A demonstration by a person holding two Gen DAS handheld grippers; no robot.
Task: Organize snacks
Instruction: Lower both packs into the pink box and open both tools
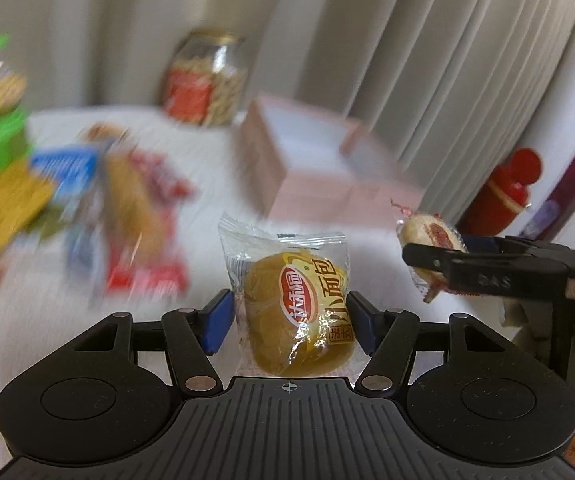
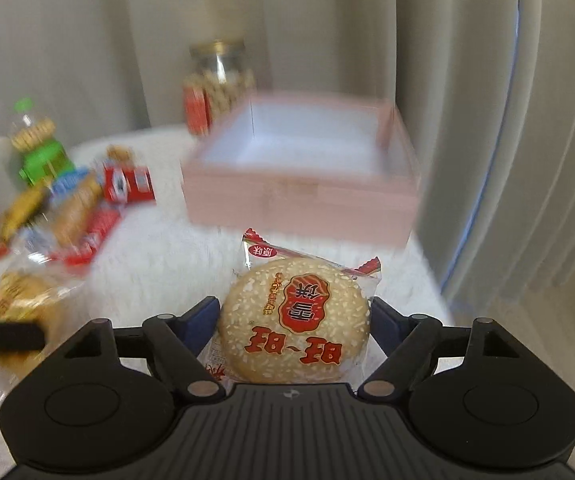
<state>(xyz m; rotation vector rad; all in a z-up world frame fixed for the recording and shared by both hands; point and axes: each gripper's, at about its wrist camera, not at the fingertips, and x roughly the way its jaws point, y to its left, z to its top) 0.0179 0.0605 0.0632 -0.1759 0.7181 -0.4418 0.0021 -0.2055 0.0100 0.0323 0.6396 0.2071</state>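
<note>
My left gripper (image 1: 289, 320) is shut on a small yellow wrapped bread bun (image 1: 295, 312), held above the white table. My right gripper (image 2: 293, 320) is shut on a round wrapped rice cracker (image 2: 293, 320) with red print. The right gripper also shows at the right of the left wrist view (image 1: 435, 268), holding the cracker (image 1: 427, 234). An open pink box (image 2: 299, 196) stands just ahead of both grippers; it also shows in the left wrist view (image 1: 311, 188). A pile of mixed snack packets (image 1: 87, 208) lies on the left; in the right wrist view it (image 2: 67, 208) is blurred.
A glass jar of snacks (image 1: 205, 84) stands behind the box near the curtain (image 1: 427, 60). A green-capped bottle (image 2: 37, 148) stands far left. A red container (image 1: 503, 188) sits at the right. The white fluffy table cover (image 2: 159, 256) lies below.
</note>
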